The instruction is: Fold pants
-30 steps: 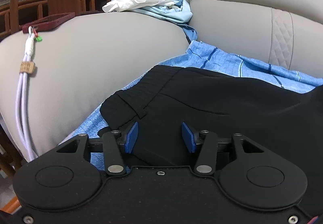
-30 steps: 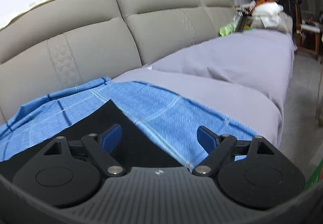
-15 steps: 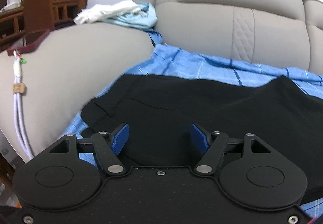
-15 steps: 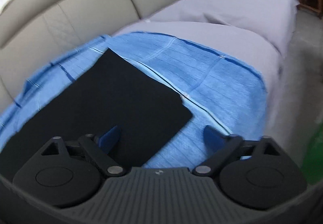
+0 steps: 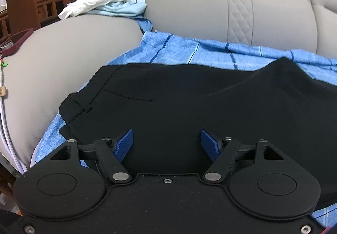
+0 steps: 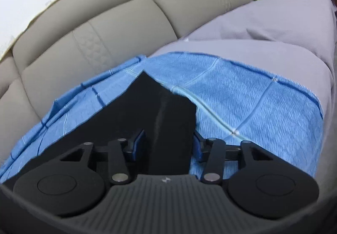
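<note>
Black pants (image 5: 189,103) spread on a blue cloth (image 5: 210,55) over the sofa (image 5: 210,12) seat

Only the left view shows the waistband end, the left gripper (image 5: 166,142) above it, jaws opening with nothing pinched; only the right view shows the leg end (image 6: 164,111) raised between the closing jaws of the right gripper (image 6: 167,145), and the grey sheet (image 6: 263,23) beyond

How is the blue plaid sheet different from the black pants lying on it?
The blue plaid sheet is bright blue with darker and paler lines; the black pants are plain black. The sheet is spread wide over the sofa seat, while the pants cover only part of it. The pants show a stitched waistband and pocket seam; the sheet shows none. Both are fabric.
</note>
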